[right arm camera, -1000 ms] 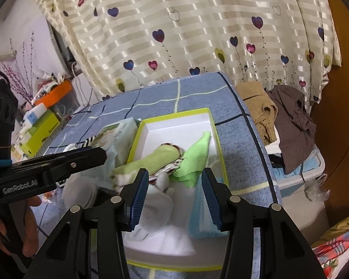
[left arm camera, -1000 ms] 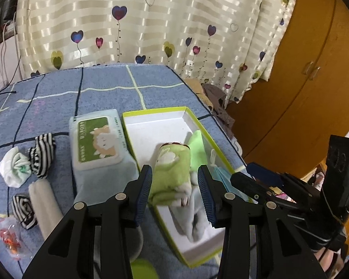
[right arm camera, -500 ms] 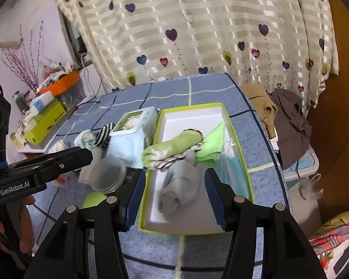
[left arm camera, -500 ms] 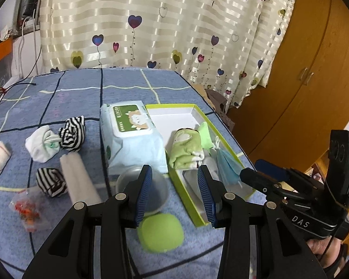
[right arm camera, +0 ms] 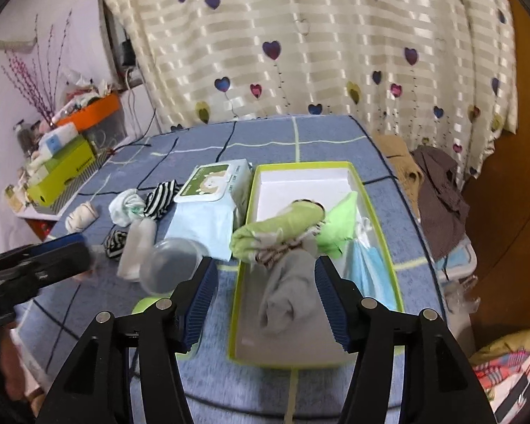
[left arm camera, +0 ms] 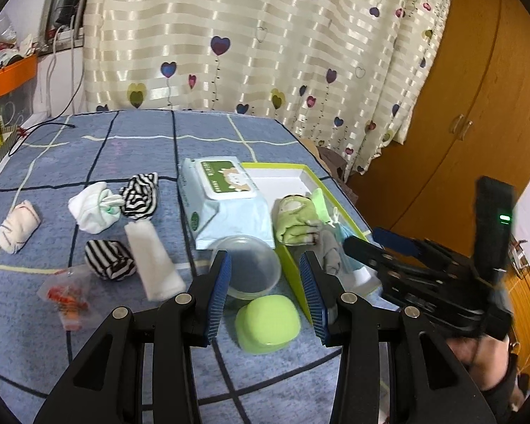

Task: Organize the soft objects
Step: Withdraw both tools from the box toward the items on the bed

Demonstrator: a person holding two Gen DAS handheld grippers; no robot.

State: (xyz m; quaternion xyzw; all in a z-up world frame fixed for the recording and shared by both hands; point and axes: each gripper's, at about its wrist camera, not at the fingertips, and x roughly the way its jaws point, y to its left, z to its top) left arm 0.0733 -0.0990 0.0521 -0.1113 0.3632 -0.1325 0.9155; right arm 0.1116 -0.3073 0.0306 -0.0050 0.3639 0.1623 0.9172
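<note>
A green-rimmed white box point(right arm camera: 300, 180) point(left arm camera: 293, 173) holds a green sock point(right arm camera: 279, 222), a grey sock point(right arm camera: 286, 296), a green cloth point(right arm camera: 341, 224) and a blue mask point(right arm camera: 367, 268). Loose on the blue cloth lie two striped socks point(left arm camera: 139, 196) point(left arm camera: 109, 259), a white-green bundle point(left arm camera: 93, 206), a white roll point(left arm camera: 153, 259) and a cream sock point(left arm camera: 17, 226). My left gripper point(left arm camera: 265, 296) is open and empty above a clear lid point(left arm camera: 252, 265) and green cap point(left arm camera: 268, 321). My right gripper point(right arm camera: 265, 307) is open and empty above the box's near end.
A wet-wipes pack point(left arm camera: 222, 198) lies left of the box. A small plastic bag with red bits point(left arm camera: 65, 295) lies near left. Clothes point(right arm camera: 438, 194) pile beyond the table's right edge. Boxes and an orange bin point(right arm camera: 88, 113) stand at the left wall.
Both grippers have pulled back and up from the box, empty. The green sock and grey sock lie in the box. More of the table and loose socks shows now.
</note>
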